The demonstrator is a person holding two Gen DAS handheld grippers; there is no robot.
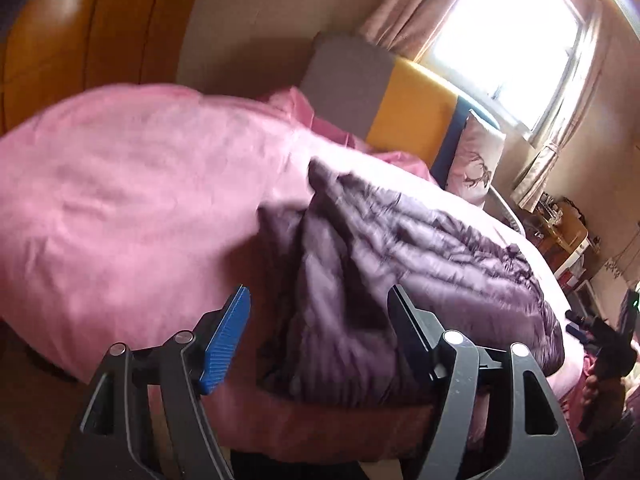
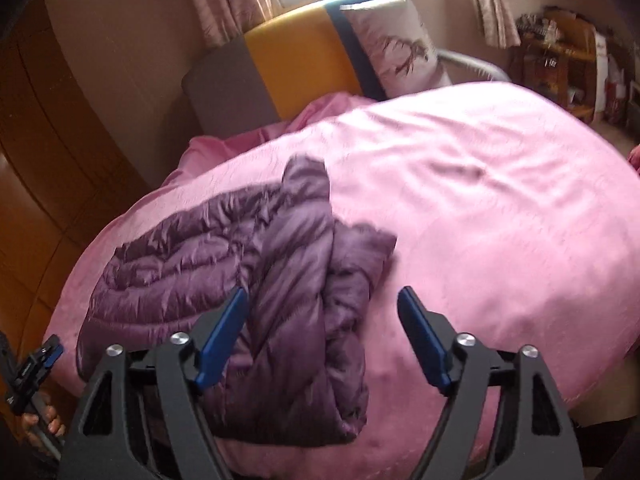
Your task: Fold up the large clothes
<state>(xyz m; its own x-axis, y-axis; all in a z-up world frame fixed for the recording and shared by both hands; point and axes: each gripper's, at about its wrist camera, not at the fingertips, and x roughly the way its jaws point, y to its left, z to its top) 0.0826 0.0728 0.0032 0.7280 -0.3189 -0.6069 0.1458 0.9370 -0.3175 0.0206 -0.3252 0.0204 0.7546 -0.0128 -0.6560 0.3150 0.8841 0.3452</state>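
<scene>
1. Left hand-held gripper (image 1: 318, 336) fills the bottom of its own view, jaws spread apart with nothing between the pads; blue ribbed pad (image 1: 226, 340) on one finger, the other seen from its dark back. Released, not touching fabric.
2. Right hand-held gripper (image 2: 322, 336) same story: both blue pads well apart, hovering over the jacket's near edge, gripping nothing.
3. Purple quilted puffer jacket (image 2: 224, 280) lies on the bed, partly folded: a folded-over panel and sleeve are bunched up along its middle, and the flatter quilted body spreads to the left in the right wrist view. Its near end sits just beyond the right gripper's fingers.
4. In the left wrist view the same jacket (image 1: 400, 264) lies ahead of and between the fingers, close to the bed's near edge. Picture is motion-blurred, so fold details are unclear.
5. Pink bedspread (image 2: 480, 200) covers the bed under the jacket, wrinkled, bare on the side away from the jacket.
6. Far end of bed: headboard with grey, yellow (image 2: 300, 56) and blue panels; white pillow with a branch print (image 2: 396, 40) leaning on it.
7. Bright window (image 1: 508, 40) with patterned curtains behind the headboard.
8. Wooden wardrobe (image 1: 92, 28) to one side; cluttered wooden shelf (image 2: 560, 64) on the other.
9. Left gripper also appears at the bottom left edge of the right wrist view, fingers of a hand (image 2: 44, 418) on its handle.
</scene>
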